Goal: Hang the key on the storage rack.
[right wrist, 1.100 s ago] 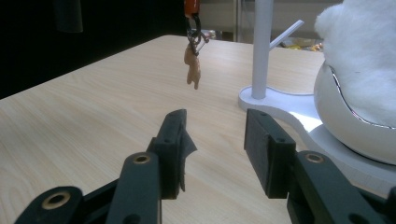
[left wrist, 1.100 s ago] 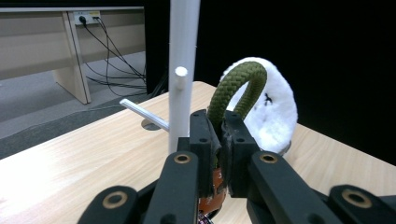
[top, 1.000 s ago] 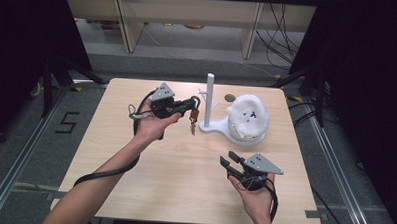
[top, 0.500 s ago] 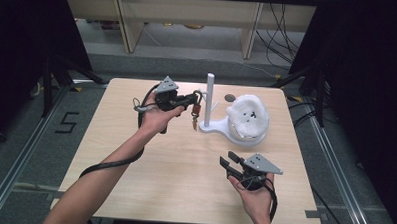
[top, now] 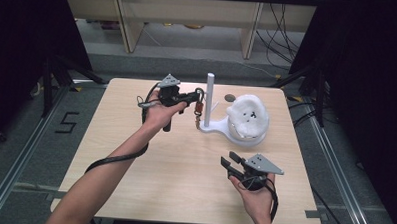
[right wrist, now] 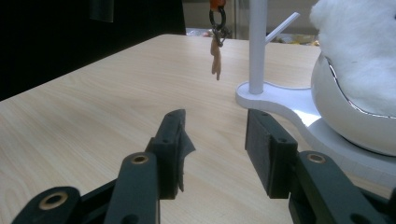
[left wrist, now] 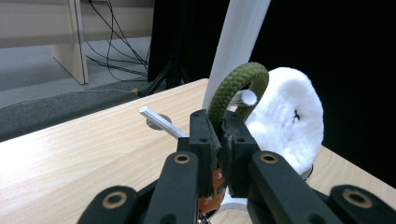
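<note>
So our left claw (left wrist: 215, 140) is pinching the green cord loop (left wrist: 236, 86) of a keychain, its charm (top: 198, 117) dangling below. Just ahead, the stand's peg (left wrist: 245, 97) could snag it. Farther off, our right claw (top: 233, 166) rests spread.

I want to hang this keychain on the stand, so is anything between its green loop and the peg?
Nothing visible does. The left gripper holds the green loop right at the peg of the white stand; the plush toy sits behind.
</note>
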The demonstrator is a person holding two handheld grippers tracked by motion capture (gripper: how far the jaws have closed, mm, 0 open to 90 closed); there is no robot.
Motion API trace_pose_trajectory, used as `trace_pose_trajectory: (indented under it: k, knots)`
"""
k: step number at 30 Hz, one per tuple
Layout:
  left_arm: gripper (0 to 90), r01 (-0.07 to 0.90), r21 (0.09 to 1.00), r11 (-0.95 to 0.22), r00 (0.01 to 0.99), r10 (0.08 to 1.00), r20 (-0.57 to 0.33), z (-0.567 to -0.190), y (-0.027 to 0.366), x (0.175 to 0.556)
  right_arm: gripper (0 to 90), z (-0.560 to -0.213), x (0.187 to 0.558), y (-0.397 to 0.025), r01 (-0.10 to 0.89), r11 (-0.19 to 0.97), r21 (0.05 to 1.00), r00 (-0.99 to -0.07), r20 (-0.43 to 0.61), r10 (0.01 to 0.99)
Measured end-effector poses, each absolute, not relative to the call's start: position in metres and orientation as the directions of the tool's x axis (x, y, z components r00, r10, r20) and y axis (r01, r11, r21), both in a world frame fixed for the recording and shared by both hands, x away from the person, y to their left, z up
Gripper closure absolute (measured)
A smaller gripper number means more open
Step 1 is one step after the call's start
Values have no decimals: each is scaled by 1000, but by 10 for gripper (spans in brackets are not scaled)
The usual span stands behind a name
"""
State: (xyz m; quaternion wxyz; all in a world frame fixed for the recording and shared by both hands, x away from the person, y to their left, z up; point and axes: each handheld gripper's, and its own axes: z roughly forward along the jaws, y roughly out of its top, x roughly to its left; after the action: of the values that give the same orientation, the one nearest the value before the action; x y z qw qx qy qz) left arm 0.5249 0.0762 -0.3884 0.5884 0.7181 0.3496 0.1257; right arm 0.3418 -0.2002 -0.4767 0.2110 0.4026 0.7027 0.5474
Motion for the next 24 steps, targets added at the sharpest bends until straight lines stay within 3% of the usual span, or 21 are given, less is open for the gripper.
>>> trace_pose_trajectory:
  k: [15, 19, 24]
  knots:
    - [836, 385, 921, -55, 706, 661, -256, -400, 66, 533, 586, -477, 340, -201, 361, 57, 931, -577, 175, 798]
    - [833, 383, 922, -61, 704, 665, -249, -400, 65, 533, 585, -479, 342, -203, 335, 79, 939, -584, 141, 799]
    - [793, 375, 924, -79, 702, 675, -227, -400, 67, 532, 584, -479, 342, -204, 335, 85, 939, -586, 137, 799]
